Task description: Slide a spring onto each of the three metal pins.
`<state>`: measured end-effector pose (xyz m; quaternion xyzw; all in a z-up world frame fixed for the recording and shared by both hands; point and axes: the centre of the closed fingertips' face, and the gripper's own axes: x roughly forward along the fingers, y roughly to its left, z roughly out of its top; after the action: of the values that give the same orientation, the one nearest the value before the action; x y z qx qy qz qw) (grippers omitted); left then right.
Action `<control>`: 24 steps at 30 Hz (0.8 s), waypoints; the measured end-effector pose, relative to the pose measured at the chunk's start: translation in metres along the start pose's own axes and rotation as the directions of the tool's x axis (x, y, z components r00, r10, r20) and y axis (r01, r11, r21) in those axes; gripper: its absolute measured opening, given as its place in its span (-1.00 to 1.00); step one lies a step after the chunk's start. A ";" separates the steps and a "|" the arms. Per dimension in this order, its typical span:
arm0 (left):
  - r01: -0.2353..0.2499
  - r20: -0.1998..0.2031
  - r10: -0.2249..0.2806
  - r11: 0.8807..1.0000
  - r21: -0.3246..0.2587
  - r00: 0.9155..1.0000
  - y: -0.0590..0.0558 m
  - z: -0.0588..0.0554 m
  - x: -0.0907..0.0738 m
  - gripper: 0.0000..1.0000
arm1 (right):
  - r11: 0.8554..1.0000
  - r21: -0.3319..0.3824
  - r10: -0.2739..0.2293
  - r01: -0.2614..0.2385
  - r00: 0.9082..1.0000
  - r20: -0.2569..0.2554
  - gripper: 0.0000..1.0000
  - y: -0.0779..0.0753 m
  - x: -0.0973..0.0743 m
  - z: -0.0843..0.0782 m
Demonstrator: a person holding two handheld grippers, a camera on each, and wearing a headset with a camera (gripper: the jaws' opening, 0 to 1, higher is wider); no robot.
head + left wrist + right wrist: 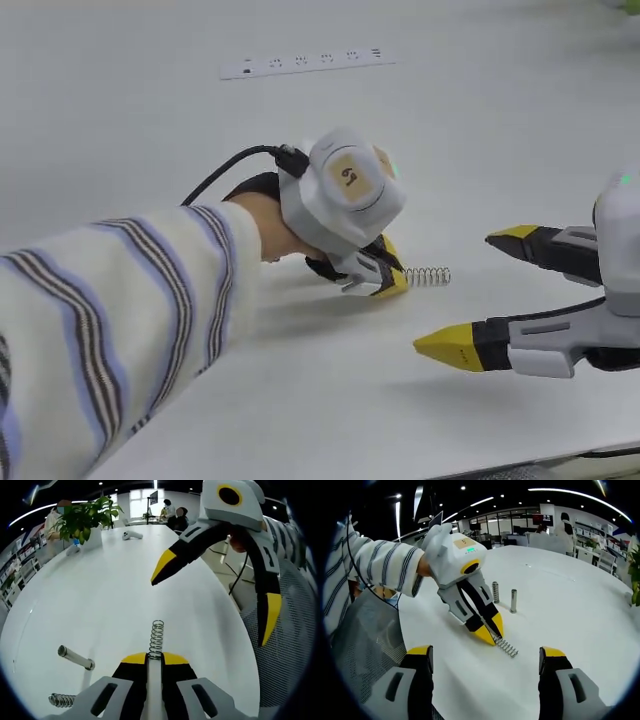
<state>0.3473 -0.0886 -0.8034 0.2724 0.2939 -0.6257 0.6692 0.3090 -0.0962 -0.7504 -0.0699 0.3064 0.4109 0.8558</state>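
Your left gripper (385,281), frame centre, is clamped on one end of the spring (428,276); right gripper (455,293), lower right, jaws wide apart.

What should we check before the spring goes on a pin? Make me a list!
1. Left gripper clamped on the small silver coil spring: ok.
2. Spring's free end sticks out past the jaws: ok.
3. Bare grey metal pin stands upright: ok.
4. Held spring lifted over that pin: not ok, it is down by the white table.
5. Right gripper open, apart from the spring: ok.
6. Second upright coil spring beside the pin already on a pin: cannot tell.
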 end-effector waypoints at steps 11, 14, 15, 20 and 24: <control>-0.013 0.019 0.013 1.000 -0.024 1.000 0.003 0.001 -0.002 -0.96 | 1.000 -0.002 -0.009 0.009 1.000 0.004 0.69 -0.001 -0.002 0.000; -0.022 0.029 0.023 0.999 -0.037 0.999 0.007 0.001 -0.005 -0.96 | 1.000 -0.004 -0.016 0.016 1.000 0.010 0.69 -0.003 -0.003 0.002; -0.026 0.030 0.027 0.999 -0.037 0.999 0.008 0.002 -0.007 -0.96 | 1.000 -0.005 -0.018 0.018 1.000 0.014 0.69 -0.005 -0.004 0.004; -0.010 0.025 0.011 0.999 -0.032 1.000 0.004 -0.002 -0.015 -0.96 | 1.000 -0.022 -0.015 0.016 1.000 0.014 0.68 -0.007 -0.004 0.008; 0.007 0.033 -0.005 0.999 -0.044 0.999 0.000 -0.007 -0.023 -0.96 | 0.999 -0.043 -0.006 0.006 1.000 0.013 0.67 -0.009 -0.002 0.012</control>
<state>0.3462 -0.0678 -0.7916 0.2462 0.2973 -0.6254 0.6781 0.3207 -0.0986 -0.7408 -0.0866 0.2915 0.4154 0.8573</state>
